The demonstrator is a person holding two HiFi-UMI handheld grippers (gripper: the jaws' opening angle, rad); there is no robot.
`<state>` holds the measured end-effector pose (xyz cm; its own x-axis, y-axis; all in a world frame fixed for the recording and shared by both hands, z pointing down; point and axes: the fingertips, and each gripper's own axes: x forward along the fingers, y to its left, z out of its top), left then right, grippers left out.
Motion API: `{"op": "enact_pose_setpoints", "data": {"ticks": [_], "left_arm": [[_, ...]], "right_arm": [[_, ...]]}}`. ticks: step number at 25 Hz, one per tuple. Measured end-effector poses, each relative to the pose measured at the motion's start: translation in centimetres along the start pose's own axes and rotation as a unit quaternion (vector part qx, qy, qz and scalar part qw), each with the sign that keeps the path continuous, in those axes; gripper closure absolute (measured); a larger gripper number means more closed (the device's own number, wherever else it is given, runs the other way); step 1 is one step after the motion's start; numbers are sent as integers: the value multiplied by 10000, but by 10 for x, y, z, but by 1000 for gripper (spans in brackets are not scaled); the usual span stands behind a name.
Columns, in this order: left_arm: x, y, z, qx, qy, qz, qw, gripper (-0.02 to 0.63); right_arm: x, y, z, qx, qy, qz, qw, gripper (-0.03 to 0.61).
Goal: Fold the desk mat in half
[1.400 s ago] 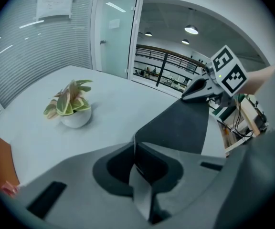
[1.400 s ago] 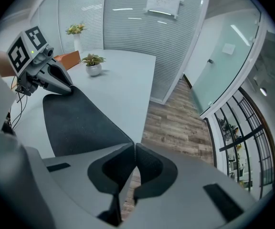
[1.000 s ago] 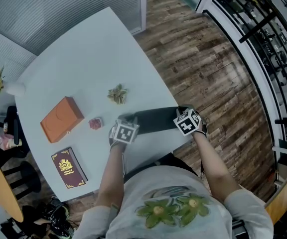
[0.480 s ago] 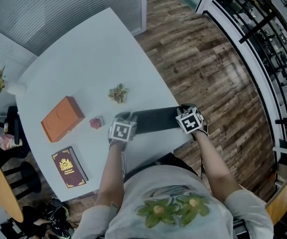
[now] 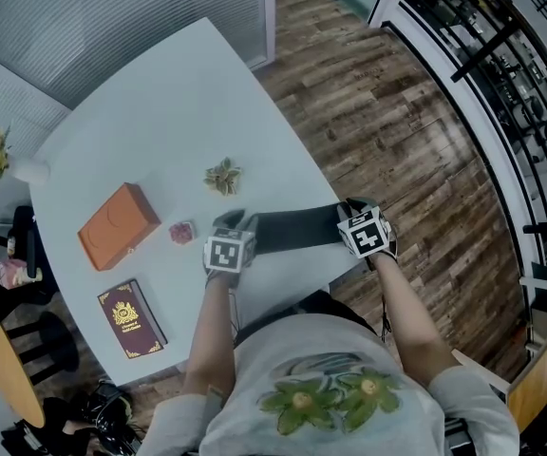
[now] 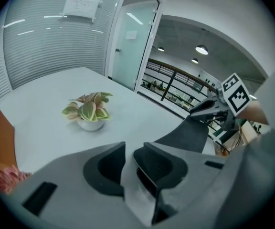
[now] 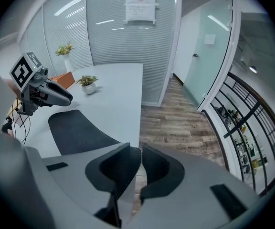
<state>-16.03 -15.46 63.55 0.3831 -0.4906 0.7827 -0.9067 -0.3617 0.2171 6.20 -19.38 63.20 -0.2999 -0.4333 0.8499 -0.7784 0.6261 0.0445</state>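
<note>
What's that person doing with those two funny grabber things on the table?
A person is working on a dark desk mat near the edge of the white table. The mat lies as a narrow strip and looks already folded over. The left hand-held gripper is at one end and the right hand-held gripper at the other. Both have just been opening their jaws, with nothing between them, so the mat seems let go.

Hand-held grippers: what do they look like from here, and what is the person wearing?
The left hand-held gripper and right hand-held gripper have grey bodies and dark scooped jaws. Each carries a white cube printed with black square markers. The person wears a pale short-sleeved shirt with green flower print.
</note>
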Motion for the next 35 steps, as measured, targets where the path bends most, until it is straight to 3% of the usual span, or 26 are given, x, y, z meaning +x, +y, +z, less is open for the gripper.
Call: {"op": "enact_pose_setpoints", "data": {"ticks": [20,35], "left_arm": [[-28,-9,1,38,-394,117,9991,512],[-77,-61,27,85,-1152,-3,9933,515]], "right_arm": [[-46,10,11,392,-623,-129,9972,486],[-104,48,32,482,-1408,35,9889,488]]}}
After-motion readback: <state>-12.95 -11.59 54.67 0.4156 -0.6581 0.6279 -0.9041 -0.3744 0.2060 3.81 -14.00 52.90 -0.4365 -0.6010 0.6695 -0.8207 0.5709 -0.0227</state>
